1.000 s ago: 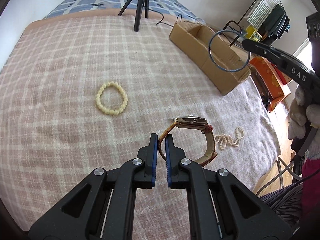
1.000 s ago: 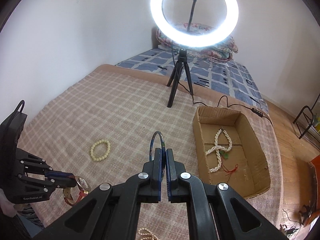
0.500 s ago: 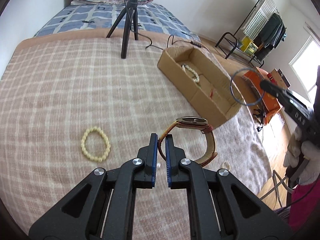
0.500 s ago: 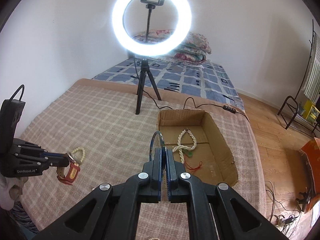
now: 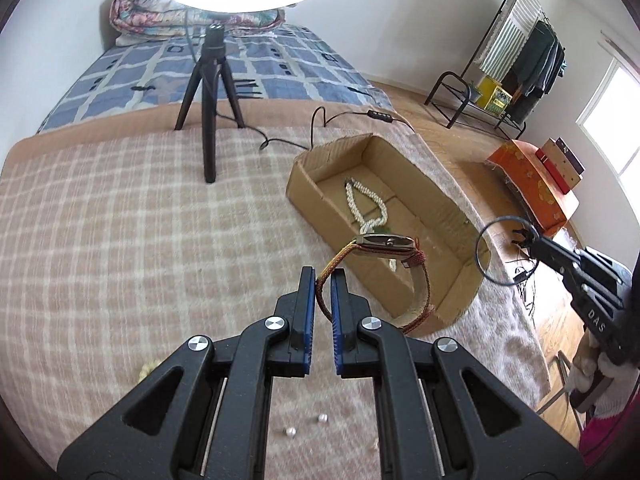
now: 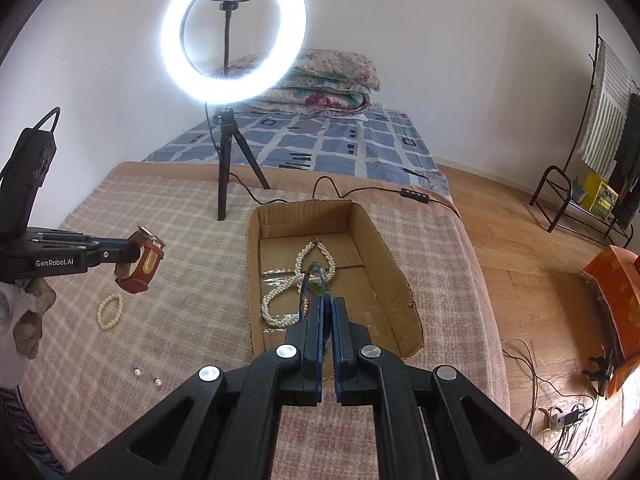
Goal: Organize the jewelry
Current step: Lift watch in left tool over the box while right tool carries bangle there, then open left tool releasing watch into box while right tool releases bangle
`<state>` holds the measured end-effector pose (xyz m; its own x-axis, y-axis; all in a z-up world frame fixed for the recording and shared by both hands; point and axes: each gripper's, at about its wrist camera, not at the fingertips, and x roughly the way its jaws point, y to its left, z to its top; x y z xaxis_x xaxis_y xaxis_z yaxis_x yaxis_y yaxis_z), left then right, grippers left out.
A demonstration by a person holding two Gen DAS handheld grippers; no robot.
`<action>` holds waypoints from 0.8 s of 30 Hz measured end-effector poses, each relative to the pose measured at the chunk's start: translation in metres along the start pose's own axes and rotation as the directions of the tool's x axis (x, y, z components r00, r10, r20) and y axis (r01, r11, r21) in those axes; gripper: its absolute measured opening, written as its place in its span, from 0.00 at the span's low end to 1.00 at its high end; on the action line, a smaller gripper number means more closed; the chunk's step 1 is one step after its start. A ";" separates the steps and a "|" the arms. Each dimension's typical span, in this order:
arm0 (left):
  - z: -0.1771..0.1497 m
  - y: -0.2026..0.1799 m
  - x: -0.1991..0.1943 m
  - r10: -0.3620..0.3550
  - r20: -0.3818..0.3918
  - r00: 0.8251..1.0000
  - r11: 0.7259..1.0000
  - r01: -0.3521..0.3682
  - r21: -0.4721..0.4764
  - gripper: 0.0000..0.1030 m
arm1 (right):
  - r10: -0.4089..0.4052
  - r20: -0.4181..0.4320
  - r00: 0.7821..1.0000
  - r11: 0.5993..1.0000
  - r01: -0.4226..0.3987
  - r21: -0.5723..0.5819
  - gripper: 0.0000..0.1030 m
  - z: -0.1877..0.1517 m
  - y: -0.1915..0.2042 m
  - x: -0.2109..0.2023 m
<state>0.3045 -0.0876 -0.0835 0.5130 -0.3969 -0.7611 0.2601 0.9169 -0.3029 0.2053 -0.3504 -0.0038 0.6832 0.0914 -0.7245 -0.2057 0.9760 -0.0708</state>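
Note:
My left gripper (image 5: 323, 276) is shut on the strap of a wristwatch (image 5: 386, 242) with a red-brown band, held in the air near the cardboard box (image 5: 304, 184); the watch also shows in the right wrist view (image 6: 146, 258). My right gripper (image 6: 327, 304) is shut on a thin blue bangle (image 6: 314, 280), held above the near end of the box (image 6: 396, 280); the bangle also shows in the left wrist view (image 5: 502, 254). A pearl necklace (image 6: 298, 280) lies inside the box. A cream bead bracelet (image 6: 110, 310) lies on the checked blanket.
A ring light on a black tripod (image 6: 226, 164) stands on the blanket behind the box, its cable (image 6: 360, 190) running past the box's far end. Two loose pearls (image 6: 147, 376) lie on the blanket. An orange box (image 5: 532, 184) and a clothes rack (image 5: 512, 60) stand on the floor to the right.
Both grippers have risen and moved toward the box. The bangle now hangs over the box's near end, and the watch has come close to the box's left wall.

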 end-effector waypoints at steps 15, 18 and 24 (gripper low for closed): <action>0.055 -0.026 0.075 0.042 -0.023 0.999 0.999 -0.041 0.018 0.05 | -0.013 -0.055 0.998 0.993 0.020 0.114 0.01 -0.002 -0.032 0.041; 0.060 -0.025 0.087 0.057 -0.033 0.998 0.998 -0.057 0.008 0.05 | -0.016 -0.064 0.998 0.991 0.024 0.129 0.01 -0.002 -0.035 0.048; 0.065 -0.019 0.106 0.090 -0.056 0.994 0.996 -0.089 0.006 0.05 | -0.022 -0.076 0.997 0.989 0.033 0.145 0.01 -0.002 -0.041 0.055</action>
<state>0.4073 -0.1498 -0.1214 0.4879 -0.3103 -0.8159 0.2178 0.9484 -0.2304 0.2502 -0.3862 -0.0423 0.6327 0.0546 -0.7725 -0.0792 0.9968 0.0056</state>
